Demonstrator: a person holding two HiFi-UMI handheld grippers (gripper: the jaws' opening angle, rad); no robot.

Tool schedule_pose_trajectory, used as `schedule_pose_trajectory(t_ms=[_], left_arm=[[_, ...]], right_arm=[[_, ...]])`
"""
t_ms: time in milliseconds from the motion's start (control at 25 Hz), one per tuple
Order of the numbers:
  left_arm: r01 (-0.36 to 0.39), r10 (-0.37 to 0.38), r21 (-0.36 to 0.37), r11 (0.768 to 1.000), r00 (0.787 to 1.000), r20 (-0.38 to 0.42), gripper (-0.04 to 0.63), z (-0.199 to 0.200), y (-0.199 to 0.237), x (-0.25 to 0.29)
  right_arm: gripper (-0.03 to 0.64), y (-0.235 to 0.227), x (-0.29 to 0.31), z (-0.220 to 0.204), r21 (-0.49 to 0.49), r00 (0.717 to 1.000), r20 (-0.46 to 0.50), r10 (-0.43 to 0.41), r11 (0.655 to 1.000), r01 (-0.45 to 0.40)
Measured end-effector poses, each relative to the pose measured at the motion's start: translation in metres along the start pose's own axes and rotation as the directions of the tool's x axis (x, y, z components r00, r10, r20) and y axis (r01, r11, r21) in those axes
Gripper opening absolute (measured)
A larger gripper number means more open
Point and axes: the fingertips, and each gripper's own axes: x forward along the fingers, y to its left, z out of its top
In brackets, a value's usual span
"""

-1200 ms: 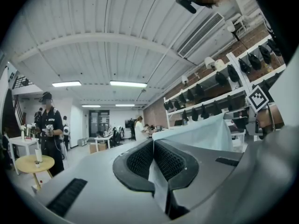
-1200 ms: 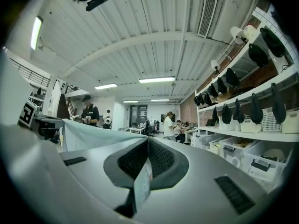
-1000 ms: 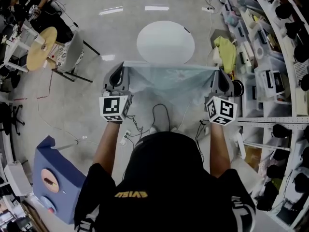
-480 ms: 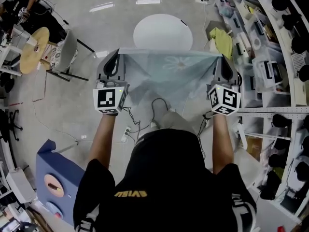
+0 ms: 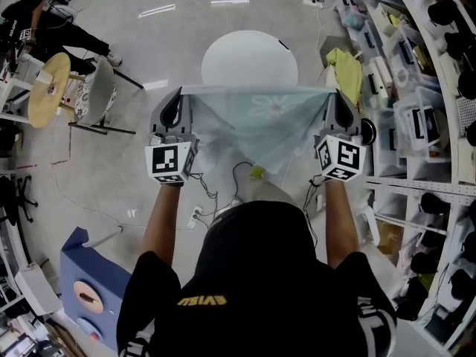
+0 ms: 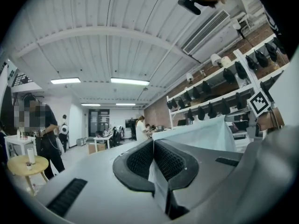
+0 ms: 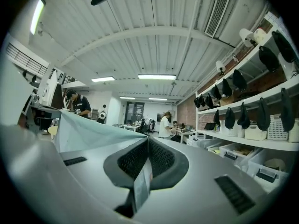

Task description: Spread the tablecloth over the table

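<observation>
A pale teal tablecloth [image 5: 256, 121] with a faint flower print hangs stretched between my two grippers, at chest height above the floor. My left gripper [image 5: 177, 95] is shut on its left corner, and my right gripper [image 5: 333, 95] is shut on its right corner. The round white table [image 5: 249, 56] stands just beyond the cloth's far edge. In the left gripper view, cloth [image 6: 202, 133] runs off to the right from the shut left gripper [image 6: 153, 161]. In the right gripper view, cloth [image 7: 88, 130] runs off to the left from the shut right gripper [image 7: 147, 161].
Shelving [image 5: 424, 117] full of boxes and gear lines the right side, with a yellow-green cloth [image 5: 348, 73] at its foot. A chair [image 5: 95, 89] and a small round wooden table [image 5: 46, 88] stand at the left. A blue cabinet [image 5: 88, 288] is near left. Cables [image 5: 212, 193] lie on the floor.
Both grippers have moved together with the cloth held taut between them. The cloth has billowed out flatter, so its flower print shows.
</observation>
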Motion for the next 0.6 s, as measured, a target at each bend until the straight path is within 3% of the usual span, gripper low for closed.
schedule_pose_trajectory(t_ms=[320,600], left_arm=[[-0.031,0.031,-0.009,0.999,1.0,0.001,0.018,0.012,0.012,0.101],[-0.048,0.047,-0.005,0.999,0.999,-0.007,0.018,0.016,0.008,0.151]], right_arm=[[0.0,-0.044,0.1,0.013,-0.005,0.998,0.049,0.049,0.999,-0.049],[0.002,-0.074,0.151,0.008,0.026,0.996,0.047,0.074,0.997,-0.075]])
